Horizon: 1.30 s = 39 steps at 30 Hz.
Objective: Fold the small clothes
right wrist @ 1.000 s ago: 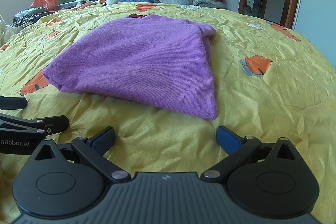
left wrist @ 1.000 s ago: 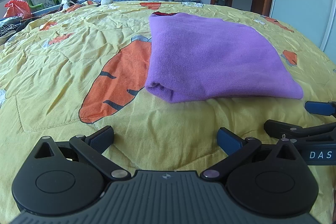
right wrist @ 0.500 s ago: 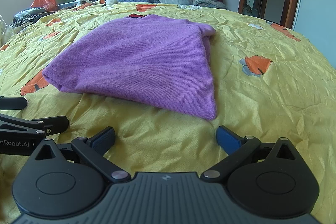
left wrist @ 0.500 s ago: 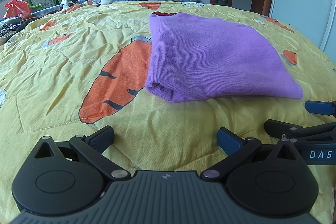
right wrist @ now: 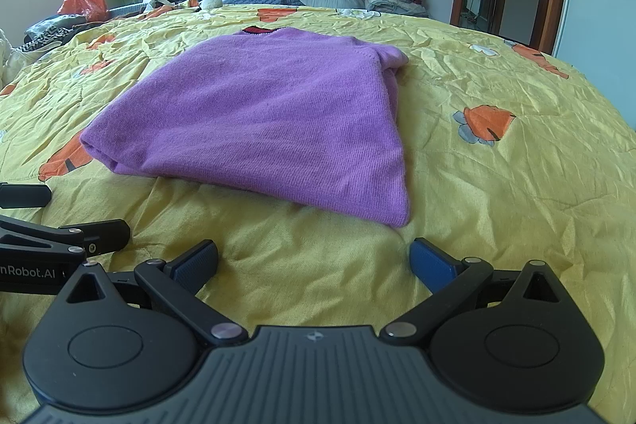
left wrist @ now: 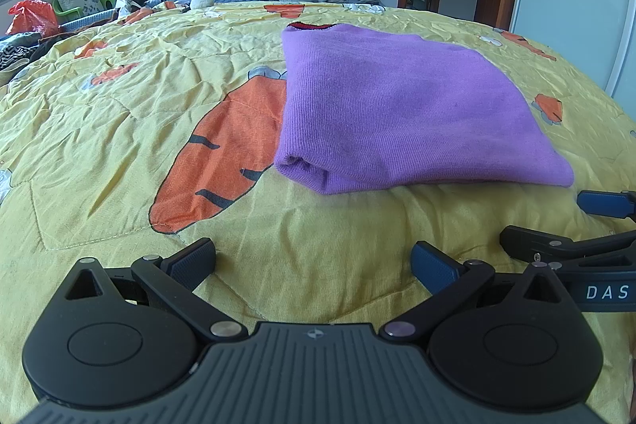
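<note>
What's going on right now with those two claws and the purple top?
Left gripper open, empty. Right gripper open, empty. Purple sweater folded, flat on yellow quilt, untouched. Nothing between grippers and sweater.

The purple sweater [left wrist: 397,114] is a fine-ribbed knit, soft and matt. The yellow quilt [left wrist: 119,130] on the bed is thin, crinkled cloth with stitched seams and a slight sheen. The left gripper [left wrist: 314,259] and the right gripper [right wrist: 314,259] are matt black plastic with metal rivets and textured blue pads [right wrist: 431,263].
</note>
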### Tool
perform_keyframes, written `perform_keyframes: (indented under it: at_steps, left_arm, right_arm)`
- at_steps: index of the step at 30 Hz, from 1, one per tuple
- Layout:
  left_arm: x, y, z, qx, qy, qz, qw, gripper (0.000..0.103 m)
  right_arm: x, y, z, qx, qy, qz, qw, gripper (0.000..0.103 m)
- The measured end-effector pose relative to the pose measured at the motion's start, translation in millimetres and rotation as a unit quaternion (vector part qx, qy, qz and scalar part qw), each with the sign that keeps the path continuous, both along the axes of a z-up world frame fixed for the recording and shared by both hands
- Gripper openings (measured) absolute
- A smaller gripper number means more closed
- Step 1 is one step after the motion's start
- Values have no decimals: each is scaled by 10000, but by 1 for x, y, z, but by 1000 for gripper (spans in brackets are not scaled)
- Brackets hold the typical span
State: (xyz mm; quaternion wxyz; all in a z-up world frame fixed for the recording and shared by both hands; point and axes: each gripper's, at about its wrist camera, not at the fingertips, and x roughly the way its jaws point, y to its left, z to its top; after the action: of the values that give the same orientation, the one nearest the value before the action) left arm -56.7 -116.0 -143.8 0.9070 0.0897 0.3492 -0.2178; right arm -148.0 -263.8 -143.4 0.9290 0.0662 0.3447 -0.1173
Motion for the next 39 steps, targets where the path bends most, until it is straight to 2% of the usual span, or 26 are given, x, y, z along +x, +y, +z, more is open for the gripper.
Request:
perform_keyframes:
  at_steps: [39]
  left_arm:
    - [-2,2,1,-37,-18,62,10000,103]
  right_arm:
    - [0,0,0,5,-1,-2,10000,103]
